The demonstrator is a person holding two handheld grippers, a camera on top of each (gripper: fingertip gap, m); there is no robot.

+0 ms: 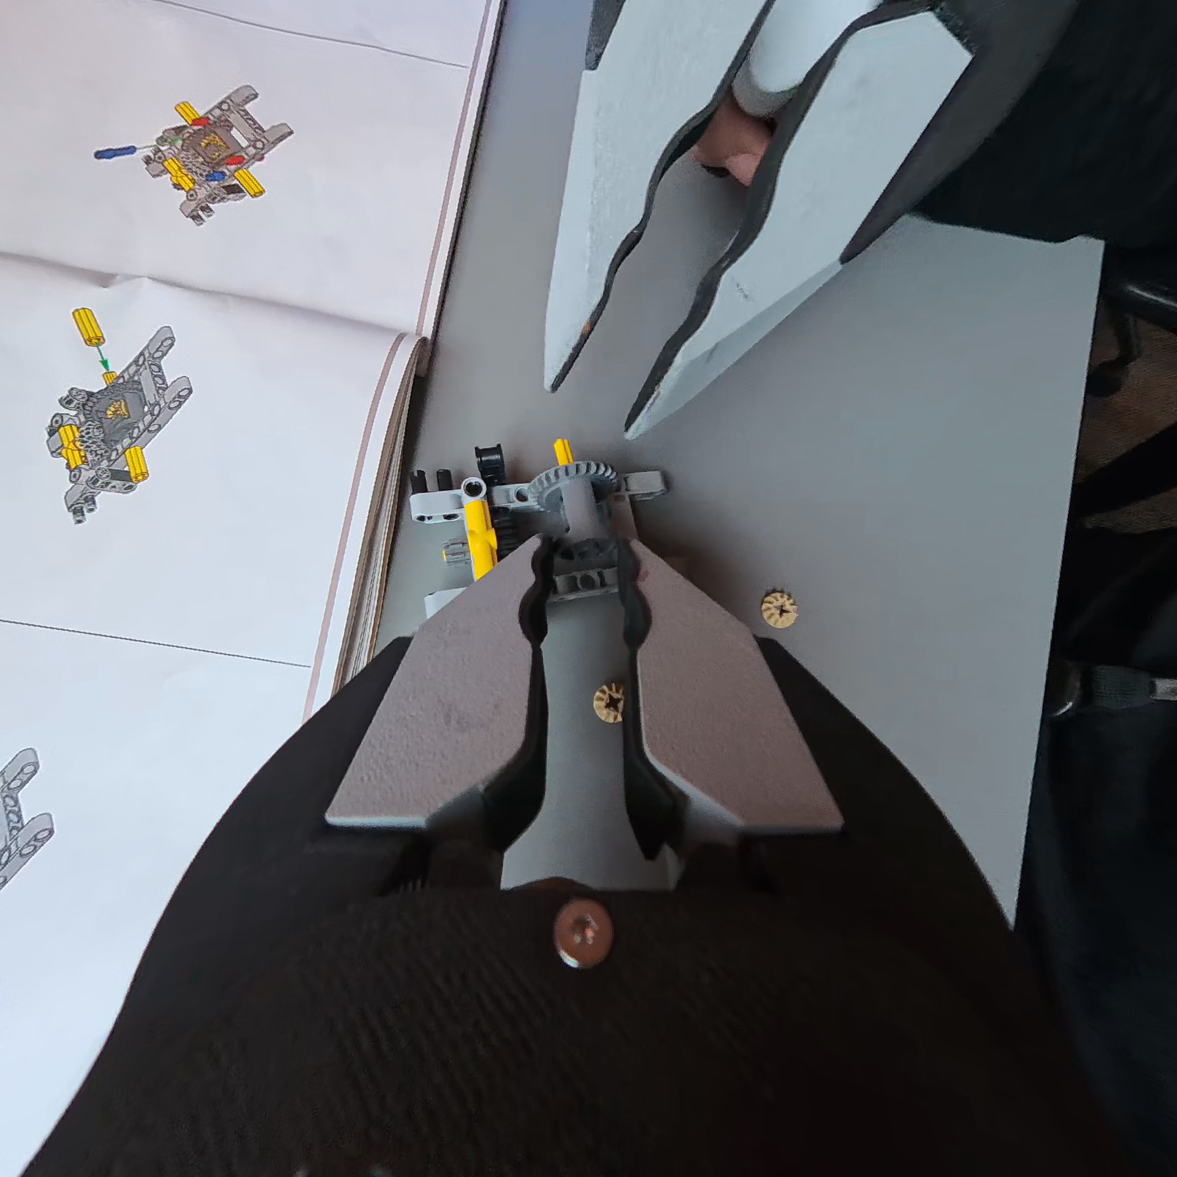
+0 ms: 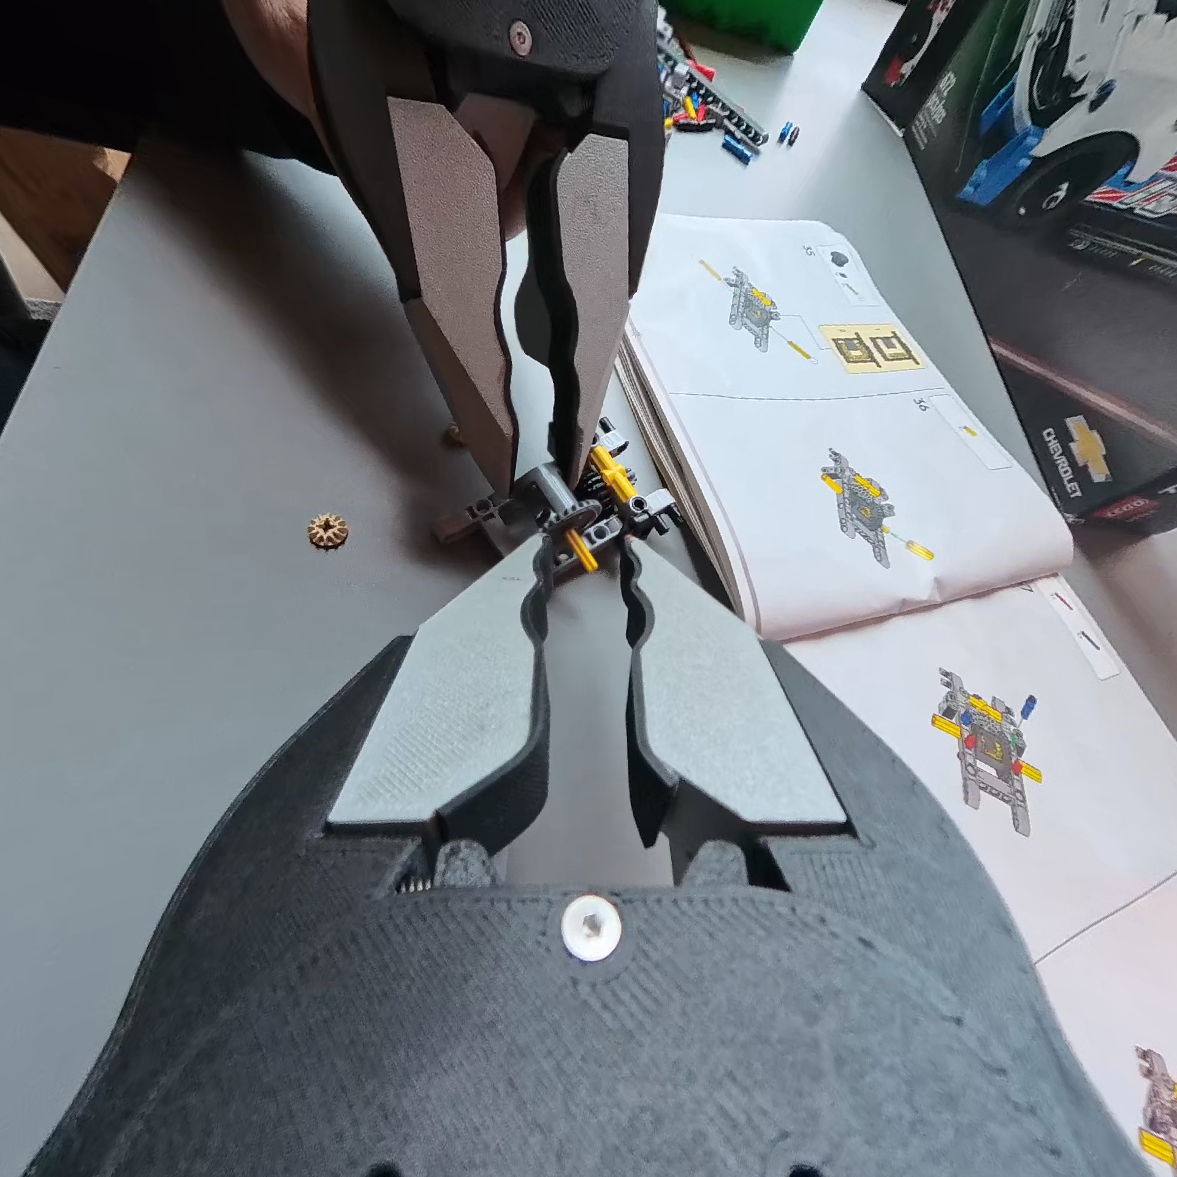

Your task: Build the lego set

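Note:
The small grey Lego assembly (image 1: 573, 503) with a bevel gear and yellow axles lies on the grey table next to the open instruction booklet (image 1: 191, 446). My left gripper (image 1: 584, 541) is shut on the assembly's grey cylinder housing. The right wrist view shows it coming down from above (image 2: 542, 481) onto the assembly (image 2: 560, 509). My right gripper (image 2: 584, 542) is open, its tips either side of the protruding yellow axle (image 2: 583, 549) without gripping it. In the left wrist view it hovers just beyond the assembly (image 1: 592, 411).
Two tan gears (image 1: 779, 609) (image 1: 609, 702) lie loose on the table; one shows in the right wrist view (image 2: 328, 530). The booklet (image 2: 828, 414), the set's box (image 2: 1051, 223) and loose pieces (image 2: 713, 108) are at the right. The table edge (image 1: 1051, 573) is close. Only a small space, under 4 cm, lies between the two pairs of fingers.

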